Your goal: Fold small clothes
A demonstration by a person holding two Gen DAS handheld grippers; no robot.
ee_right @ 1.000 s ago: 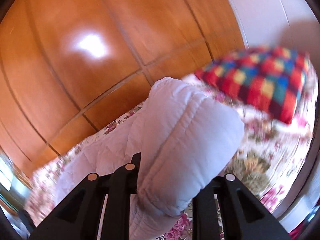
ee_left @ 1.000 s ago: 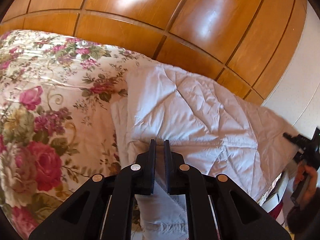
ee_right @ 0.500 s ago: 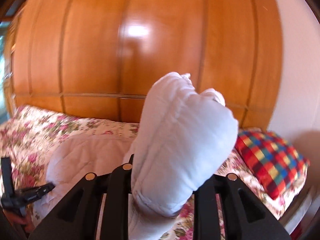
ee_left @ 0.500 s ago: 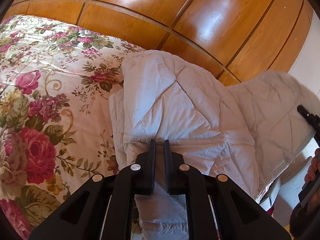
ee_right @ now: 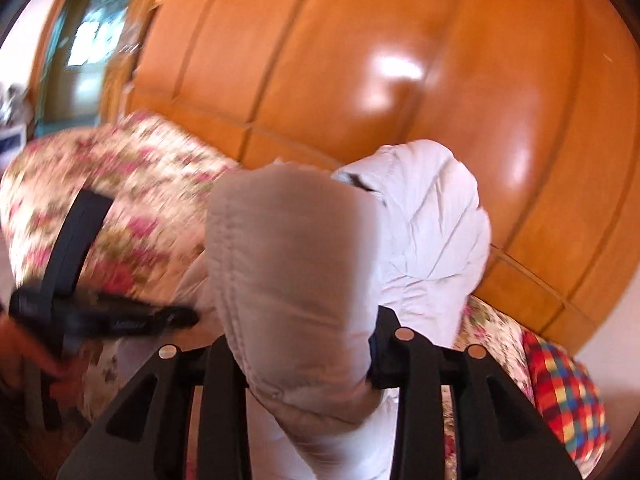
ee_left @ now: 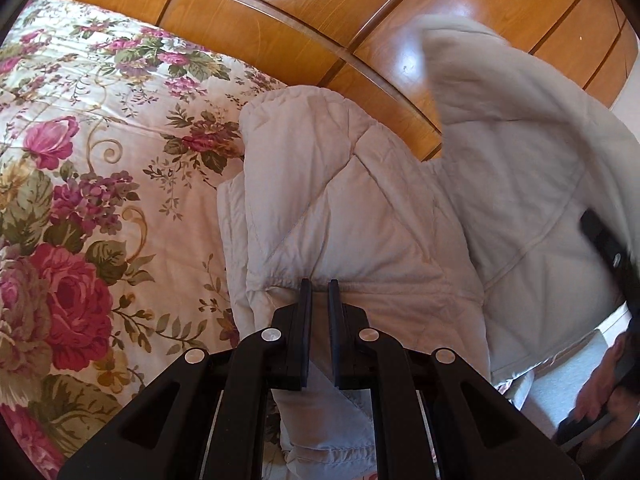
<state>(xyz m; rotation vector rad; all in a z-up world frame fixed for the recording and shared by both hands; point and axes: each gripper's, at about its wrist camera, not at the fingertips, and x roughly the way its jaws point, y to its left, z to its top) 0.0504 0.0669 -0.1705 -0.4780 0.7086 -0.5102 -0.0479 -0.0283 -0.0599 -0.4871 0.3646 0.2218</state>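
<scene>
Glossy wooden panels [ee_left: 280,12] rise behind the bed, whose flowered bedspread [ee_left: 80,200] carries the work. My left gripper [ee_left: 319,292] has its jaws pinched nearly together on the hem of a pale quilted jacket [ee_left: 340,200]; a thin fold of the cloth runs back between the two black fingers [ee_left: 305,320]. Beyond them the jacket lies on the bedspread, its near half doubled into a thick fold that reaches toward the panels. To the right a big flap of the same jacket is lifted off the bed and blurred, and at the picture's edge my right gripper [ee_left: 612,252] shows against it, with my hand [ee_left: 604,388] on the handle below.

From the right wrist, a bulky roll of jacket fills the gap of that gripper and hides its fingertips. Its jaws have just been opening, with the roll between them; whether the pads press it I cannot tell. Left of the roll, the left gripper sits low over the bedspread. Far right, a checked cushion [ee_right: 564,396] rests on the bed.
</scene>
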